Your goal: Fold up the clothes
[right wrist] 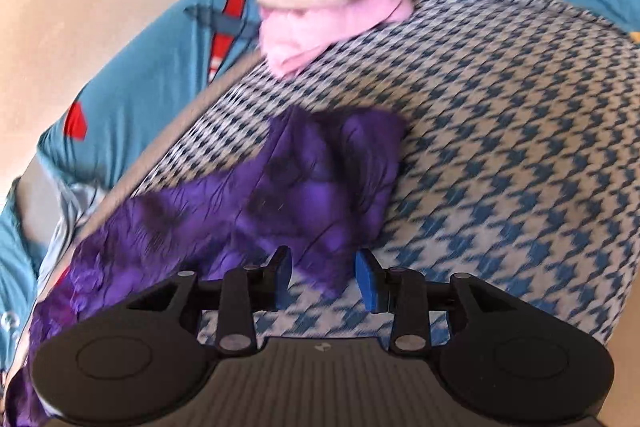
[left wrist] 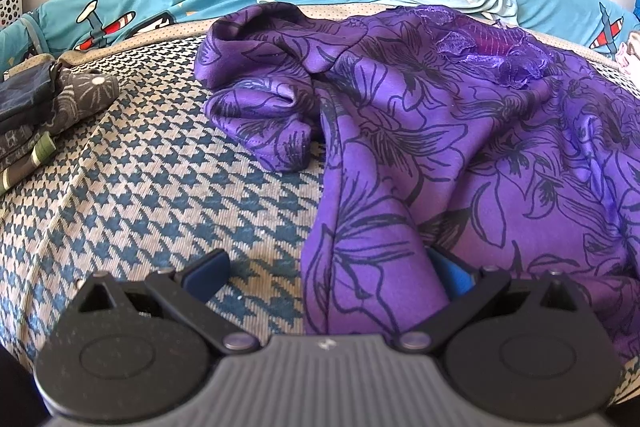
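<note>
Purple floral satin garment (left wrist: 460,131) is lying rumpled, prob. slippery; left gripper (left wrist: 332,275) & right gripper (right wrist: 323,277) fingers both spread, holding nothing; grab hems.

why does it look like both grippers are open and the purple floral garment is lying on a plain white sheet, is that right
Not quite. Both the left gripper and the right gripper are open, but the purple floral garment lies on a blue-and-cream houndstooth cover, not a plain white sheet. The left wrist view shows the pattern clearly.
</note>
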{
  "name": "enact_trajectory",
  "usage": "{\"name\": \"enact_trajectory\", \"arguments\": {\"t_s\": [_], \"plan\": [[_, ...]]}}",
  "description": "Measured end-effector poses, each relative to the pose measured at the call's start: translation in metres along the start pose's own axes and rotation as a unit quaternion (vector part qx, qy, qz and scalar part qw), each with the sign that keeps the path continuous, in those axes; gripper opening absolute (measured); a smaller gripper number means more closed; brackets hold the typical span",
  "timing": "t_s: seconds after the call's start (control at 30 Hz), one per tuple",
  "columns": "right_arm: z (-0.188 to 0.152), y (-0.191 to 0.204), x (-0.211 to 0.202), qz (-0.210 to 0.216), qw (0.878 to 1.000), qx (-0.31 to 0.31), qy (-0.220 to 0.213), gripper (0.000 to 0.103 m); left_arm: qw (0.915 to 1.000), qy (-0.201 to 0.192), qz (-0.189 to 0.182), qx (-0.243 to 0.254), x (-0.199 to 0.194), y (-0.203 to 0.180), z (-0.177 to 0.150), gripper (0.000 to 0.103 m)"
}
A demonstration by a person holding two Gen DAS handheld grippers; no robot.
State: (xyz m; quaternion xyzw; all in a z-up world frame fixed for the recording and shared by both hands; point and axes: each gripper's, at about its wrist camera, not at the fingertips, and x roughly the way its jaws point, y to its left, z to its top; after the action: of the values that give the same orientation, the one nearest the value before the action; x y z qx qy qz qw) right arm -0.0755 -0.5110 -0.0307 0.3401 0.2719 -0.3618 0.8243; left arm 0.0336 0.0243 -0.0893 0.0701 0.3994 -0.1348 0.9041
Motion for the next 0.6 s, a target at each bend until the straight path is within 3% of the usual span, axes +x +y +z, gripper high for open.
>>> {"name": "enact_trajectory", "arguments": {"t_s": [0.2, 0.37, 0.4, 0.43, 0.5, 0.6], "plan": [[-0.011, 0.011, 0.011, 0.007, 0.999, -0.025, 0.045, 0.045, 1.0, 0.0, 0.001, -0.001, 0.0, -0.001, 0.0, 0.103], [-0.014, 0.023, 0.015, -0.008, 0.998, -0.061, 0.027, 0.046, 1.0, 0.0, 0.001, -0.002, 0.0, -0.001, 0.0, 0.103], [-0.015, 0.025, 0.015, -0.015, 0.997, -0.068, 0.022, 0.041, 1.0, 0.0, 0.001, -0.002, 0.0, -0.001, 0.0, 0.103], [-0.015, 0.026, 0.016, -0.021, 0.997, -0.075, 0.017, 0.027, 1.0, 0.0, 0.001, -0.003, 0.0, -0.001, 0.0, 0.103], [-0.012, 0.027, 0.015, -0.03, 0.997, -0.075, -0.003, 0.011, 1.0, 0.0, 0.001, -0.003, 0.0, -0.001, 0.0, 0.103], [-0.005, 0.021, 0.007, -0.046, 0.996, -0.049, -0.053, 0.009, 1.0, -0.001, 0.001, -0.003, 0.0, 0.0, 0.0, 0.103]]}}
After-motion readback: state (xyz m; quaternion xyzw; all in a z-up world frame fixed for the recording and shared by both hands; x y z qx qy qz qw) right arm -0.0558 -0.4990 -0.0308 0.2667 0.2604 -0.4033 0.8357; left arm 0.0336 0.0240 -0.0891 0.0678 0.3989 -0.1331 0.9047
